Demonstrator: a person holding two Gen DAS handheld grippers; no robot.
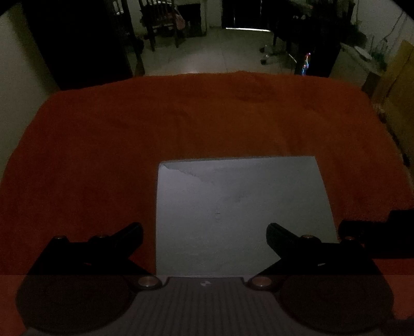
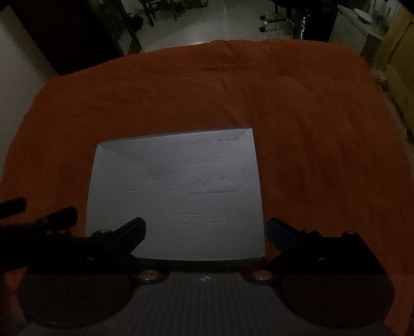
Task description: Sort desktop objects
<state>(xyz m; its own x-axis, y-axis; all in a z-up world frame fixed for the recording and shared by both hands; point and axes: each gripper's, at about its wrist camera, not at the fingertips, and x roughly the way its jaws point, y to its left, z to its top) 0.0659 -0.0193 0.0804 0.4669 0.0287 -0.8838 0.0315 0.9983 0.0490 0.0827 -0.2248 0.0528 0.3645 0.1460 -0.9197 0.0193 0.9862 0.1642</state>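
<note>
A white sheet of paper [image 1: 240, 214] lies flat on the orange tablecloth [image 1: 181, 121], near the front edge. In the right wrist view the paper [image 2: 176, 196] shows faint printed lines. My left gripper [image 1: 204, 235] is open and empty, held low over the paper's near left part. My right gripper [image 2: 205, 230] is open and empty over the paper's near edge. The right gripper's dark finger shows at the right edge of the left wrist view [image 1: 375, 227]. The left gripper's finger shows at the left of the right wrist view [image 2: 46, 219].
The room is dim. The orange cloth [image 2: 310, 116] covers the whole table. Beyond the far edge are a wooden chair [image 1: 163, 23], an office chair base [image 1: 271, 49] and a dark cabinet [image 1: 77, 38]. Cardboard boxes [image 1: 393, 85] stand at the right.
</note>
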